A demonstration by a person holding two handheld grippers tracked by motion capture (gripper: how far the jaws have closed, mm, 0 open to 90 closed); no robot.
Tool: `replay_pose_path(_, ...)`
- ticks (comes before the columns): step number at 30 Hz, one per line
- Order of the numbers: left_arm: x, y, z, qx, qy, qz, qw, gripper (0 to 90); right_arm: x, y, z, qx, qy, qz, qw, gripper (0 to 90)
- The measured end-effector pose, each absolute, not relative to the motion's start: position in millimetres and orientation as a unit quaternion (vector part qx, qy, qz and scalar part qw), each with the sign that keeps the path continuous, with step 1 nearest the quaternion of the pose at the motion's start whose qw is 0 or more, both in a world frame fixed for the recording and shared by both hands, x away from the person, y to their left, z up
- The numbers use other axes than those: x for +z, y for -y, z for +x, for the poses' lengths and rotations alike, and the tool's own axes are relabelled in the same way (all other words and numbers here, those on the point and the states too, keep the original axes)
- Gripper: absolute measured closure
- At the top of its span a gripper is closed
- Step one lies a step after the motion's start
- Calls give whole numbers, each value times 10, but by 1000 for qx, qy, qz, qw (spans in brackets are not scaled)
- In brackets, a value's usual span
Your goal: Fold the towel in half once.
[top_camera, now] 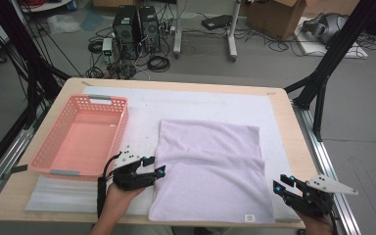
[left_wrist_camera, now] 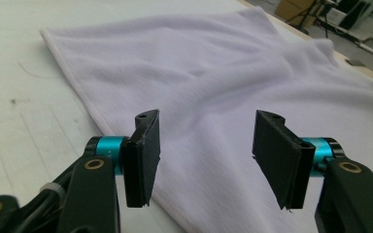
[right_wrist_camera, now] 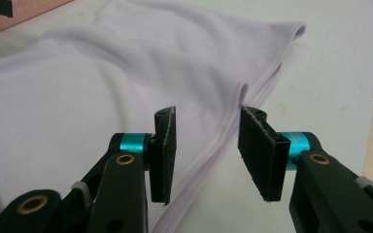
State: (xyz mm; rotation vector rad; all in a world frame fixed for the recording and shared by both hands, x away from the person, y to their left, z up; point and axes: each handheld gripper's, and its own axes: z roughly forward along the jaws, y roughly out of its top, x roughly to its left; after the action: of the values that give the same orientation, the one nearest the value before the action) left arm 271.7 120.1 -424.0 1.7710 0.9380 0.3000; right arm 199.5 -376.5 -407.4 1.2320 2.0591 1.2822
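A pale lilac towel point(top_camera: 210, 169) lies folded flat on the white mat, a small label at its near edge. My left gripper point(top_camera: 155, 166) stands open at the towel's left edge, its jaws straddling the hem with nothing pinched point(left_wrist_camera: 204, 155). At the towel's near right corner my right gripper point(top_camera: 280, 185) hovers open over the right hem point(right_wrist_camera: 206, 153). In the left gripper view the towel point(left_wrist_camera: 213, 73) spreads ahead with soft wrinkles. The layered folded edge of the towel point(right_wrist_camera: 126, 73) runs away between the jaws in the right gripper view.
A pink plastic basket point(top_camera: 58, 161) sits empty on the left of the table, close to my left hand. The white mat point(top_camera: 200, 105) covers most of the wooden table point(top_camera: 293, 142). Past the table's far edge the floor holds computers, cables and boxes.
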Motion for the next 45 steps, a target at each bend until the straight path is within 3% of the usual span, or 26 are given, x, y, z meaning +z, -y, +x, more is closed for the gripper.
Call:
replay_pose_path(16, -4346, -1121, 3639, 147, -461, 735, 475, 456, -4200, 3539, 3179, 415, -750, 476, 197, 615)
replay_pose_path(22, -4428, -1047, 3873, 159, -477, 736, 453, 471, -4271, 3500, 3427, 394, -749, 495, 195, 642)
replay_pose_path(25, -4525, -1016, 3933, 157, -496, 736, 432, 476, -4326, 3463, 3508, 379, -760, 495, 185, 702)
replay_pose_path(29, -4517, -934, 3947, 170, -479, 752, 419, 587, -4429, 3401, 3609, 350, -775, 491, 188, 779)
replay_pose_path(30, -4516, -911, 3947, 175, -475, 755, 416, 622, -4436, 3395, 3616, 353, -771, 494, 192, 859)
replay_pose_path(31, -4507, -900, 3963, 175, -471, 759, 413, 657, -4439, 3393, 3623, 354, -770, 493, 194, 872)
replay_pose_path(33, -4473, -869, 3991, 171, -476, 760, 409, 844, -4433, 3384, 3649, 349, -772, 492, 199, 881)
replay_pose_path(35, -4443, -841, 4004, 192, -475, 755, 410, 864, -4412, 3370, 3668, 344, -769, 494, 213, 883)
replay_pose_path(39, -4422, -903, 4037, 207, -506, 720, 427, 862, -4409, 3393, 3727, 348, -754, 507, 232, 884)
replay_pose_path(43, -4469, -912, 4054, 185, -510, 730, 416, 834, -4412, 3398, 3813, 346, -743, 522, 237, 875)
replay_pose_path(45, -4470, -945, 4073, 179, -521, 722, 418, 659, -4410, 3393, 3836, 336, -744, 524, 241, 838)
